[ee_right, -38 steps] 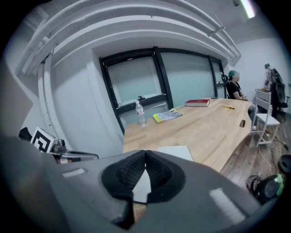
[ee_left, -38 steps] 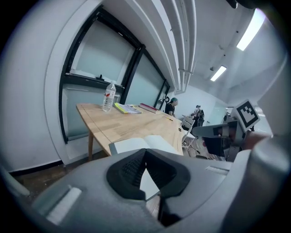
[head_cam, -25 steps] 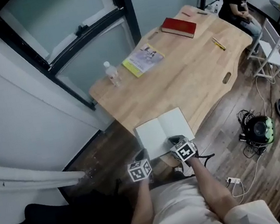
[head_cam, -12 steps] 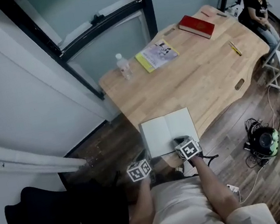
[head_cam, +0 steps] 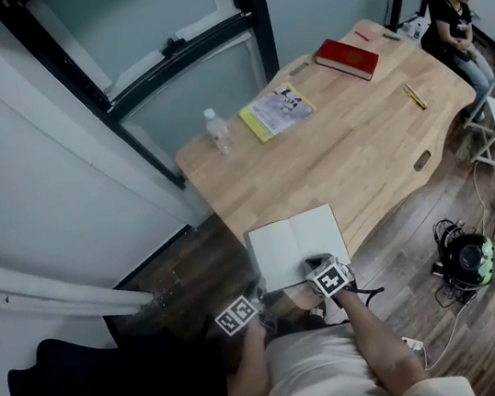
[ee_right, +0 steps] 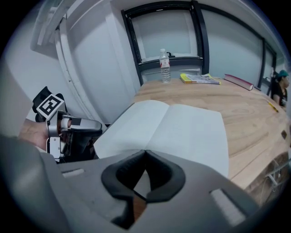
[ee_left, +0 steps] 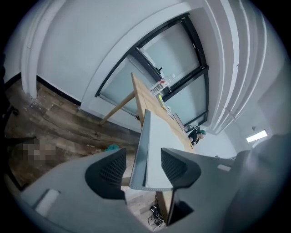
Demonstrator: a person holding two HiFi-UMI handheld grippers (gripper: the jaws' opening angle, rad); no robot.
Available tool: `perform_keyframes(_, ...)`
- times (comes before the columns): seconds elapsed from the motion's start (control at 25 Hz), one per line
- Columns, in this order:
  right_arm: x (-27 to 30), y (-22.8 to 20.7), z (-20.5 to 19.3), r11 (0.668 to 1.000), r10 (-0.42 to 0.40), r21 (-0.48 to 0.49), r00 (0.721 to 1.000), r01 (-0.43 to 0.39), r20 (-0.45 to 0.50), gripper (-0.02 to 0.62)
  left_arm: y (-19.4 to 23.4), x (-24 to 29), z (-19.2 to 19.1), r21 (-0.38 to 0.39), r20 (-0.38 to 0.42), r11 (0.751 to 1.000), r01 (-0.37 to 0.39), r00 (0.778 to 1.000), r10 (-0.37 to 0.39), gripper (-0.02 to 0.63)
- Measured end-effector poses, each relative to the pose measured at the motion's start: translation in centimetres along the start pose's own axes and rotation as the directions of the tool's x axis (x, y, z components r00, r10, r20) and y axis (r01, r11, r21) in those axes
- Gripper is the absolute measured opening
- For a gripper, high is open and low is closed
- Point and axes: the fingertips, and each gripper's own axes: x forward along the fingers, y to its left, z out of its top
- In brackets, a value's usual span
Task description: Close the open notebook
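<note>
**A:** Status?

**B:** Notebook (head_cam: 294,246) lies open and flat at the near edge of the table (head_cam: 360,142). One corner seems to overhang. My left gripper (ee_left: 143,155): jaws apart, the book's left edge betw. them, not pinched. My right gripper (ee_right: 145,154): jaws together by the spine's near end, nothing visibly held.

**A:** Risks?

**B:** If I swing left w/o clamping, that half prob. slips out and flops back. If right isn't pinning the other half, the whole book may slide, poss. off the edge.
</note>
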Motion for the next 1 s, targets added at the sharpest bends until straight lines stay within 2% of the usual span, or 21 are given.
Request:
perform_keyframes(0.16,-0.1,-0.1,0.2,1.000,-0.014,-0.009,1.000,0.014,0.015,0.002,0.0,0.6,-0.7,0.000,-0.042,1.000,-0.011,0.999,0.011,0.258)
perform_keyframes(0.32,-0.3,-0.1,0.8,0.994,-0.039,-0.100,0.999,0.040,0.012,0.002,-0.2,1.2,-1.1,-0.006,-0.056,1.000,-0.006,0.998,0.006,0.266)
perform_keyframes(0.44,-0.6,-0.1,1.1,0.992,-0.043,-0.119,0.999,0.045,0.017,0.002,-0.7,1.7,-1.6,-0.007,-0.074,1.000,0.004,0.997,-0.004,0.265)
perform_keyframes(0.68,-0.5,-0.3,1.1,0.993,-0.025,-0.111,1.000,0.027,0.017,0.002,-1.7,1.8,-1.9,-0.032,-0.078,0.997,0.069,0.994,-0.071,0.264)
perform_keyframes(0.88,-0.6,-0.5,0.9,0.995,-0.031,-0.098,0.999,0.033,0.021,0.002,-3.0,0.7,-1.4,-0.055,-0.046,0.984,0.172,0.984,-0.175,0.261)
perform_keyframes(1.0,-0.7,-0.7,0.9,0.997,-0.040,-0.072,0.999,0.042,0.034,0.002,-3.6,0.1,-0.9,-0.038,-0.032,0.980,0.193,0.980,-0.195,0.214)
